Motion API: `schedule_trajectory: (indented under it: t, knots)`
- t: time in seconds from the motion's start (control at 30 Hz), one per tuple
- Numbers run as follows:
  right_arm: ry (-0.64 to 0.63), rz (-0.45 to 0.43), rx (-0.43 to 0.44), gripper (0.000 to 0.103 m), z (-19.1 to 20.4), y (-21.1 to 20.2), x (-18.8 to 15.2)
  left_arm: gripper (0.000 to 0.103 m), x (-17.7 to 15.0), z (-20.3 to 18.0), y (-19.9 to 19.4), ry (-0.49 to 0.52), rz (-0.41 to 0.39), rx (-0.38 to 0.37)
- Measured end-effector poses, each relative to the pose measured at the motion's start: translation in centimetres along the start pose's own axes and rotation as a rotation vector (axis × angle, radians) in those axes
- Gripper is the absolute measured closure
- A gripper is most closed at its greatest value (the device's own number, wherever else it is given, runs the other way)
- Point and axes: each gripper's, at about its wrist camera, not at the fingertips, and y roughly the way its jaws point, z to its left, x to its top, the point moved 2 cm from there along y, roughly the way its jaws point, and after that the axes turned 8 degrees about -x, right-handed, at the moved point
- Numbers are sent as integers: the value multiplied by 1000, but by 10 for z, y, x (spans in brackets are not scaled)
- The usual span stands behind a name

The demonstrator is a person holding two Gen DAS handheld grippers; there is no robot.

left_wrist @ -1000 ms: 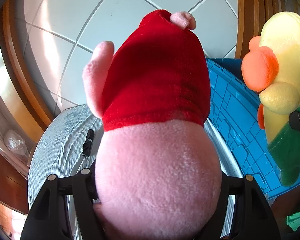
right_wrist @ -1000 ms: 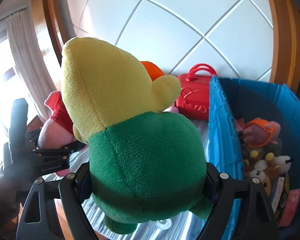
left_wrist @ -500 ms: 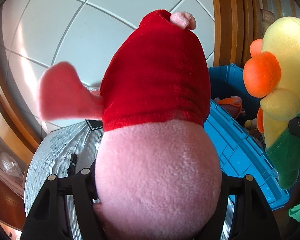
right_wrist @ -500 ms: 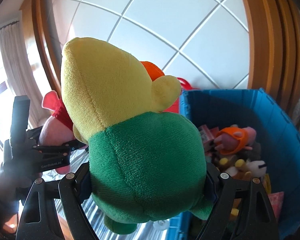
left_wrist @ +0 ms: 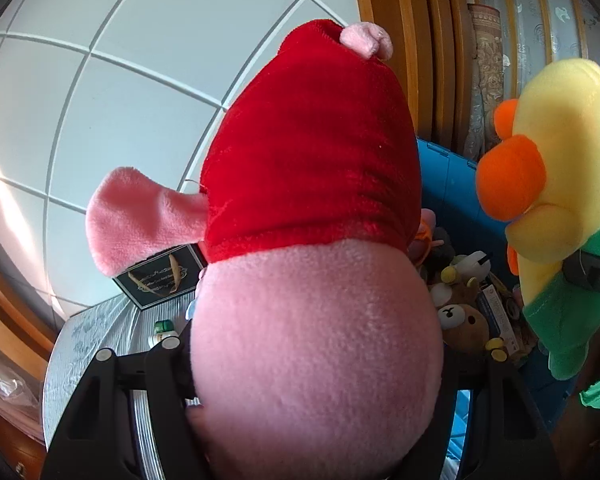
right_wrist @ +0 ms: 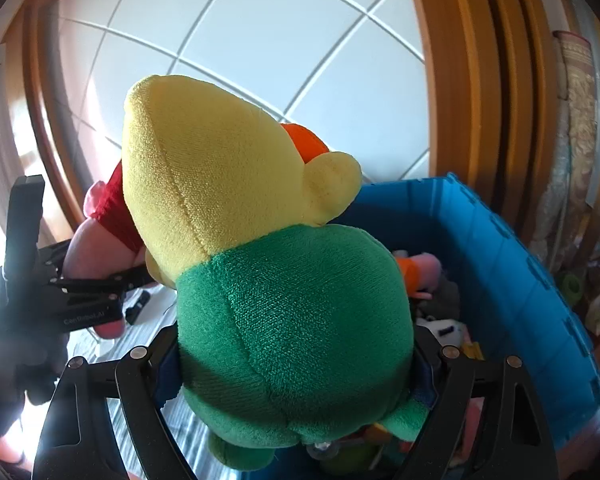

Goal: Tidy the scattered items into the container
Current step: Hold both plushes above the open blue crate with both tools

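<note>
Both toys have been carried across from above the table to the blue bin, and more of the bin's inside shows than a second ago.

From the left wrist view, the left gripper has its jaws clamped on the pink lower body of the pig, which sits upright between them in its red dress, one pink arm sticking out to the left. Behind it lies the table under a pale striped cloth, with a black box and a small green-capped bottle on it. To the right is the bin, with a brown bear and other small toys piled inside. At the far right the duck hangs over the bin, yellow head and orange beak turned toward the pig.

From the right wrist view, the right gripper holds the duck by its green body. Its jaws have just been opening, yet the toy still sits between them with the fingers against its sides. The bin fills the lower right, the duck partly over its near edge, and a pink and orange toy lies inside. At the left, the left gripper is seen from the side with the pig in it, above the table.
</note>
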Motion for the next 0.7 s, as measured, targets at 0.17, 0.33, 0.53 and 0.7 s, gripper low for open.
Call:
schedule_trajectory:
  t: [0.17,0.33,0.53,0.7]
  knots:
    - [38,2,-48,16,-27,-1,1,35,29,-22,18,49,7,-46]
    - [73,0,-93,16,-50,0,6,35,67,-26,38,76,1,-85]
    - [99,-6,-130,15,-71,-1,11,35,94,-32,74,75,18,-127]
    - [119,-6,-159,16,-85,1,15,35,108,-44,98,80,36,-152]
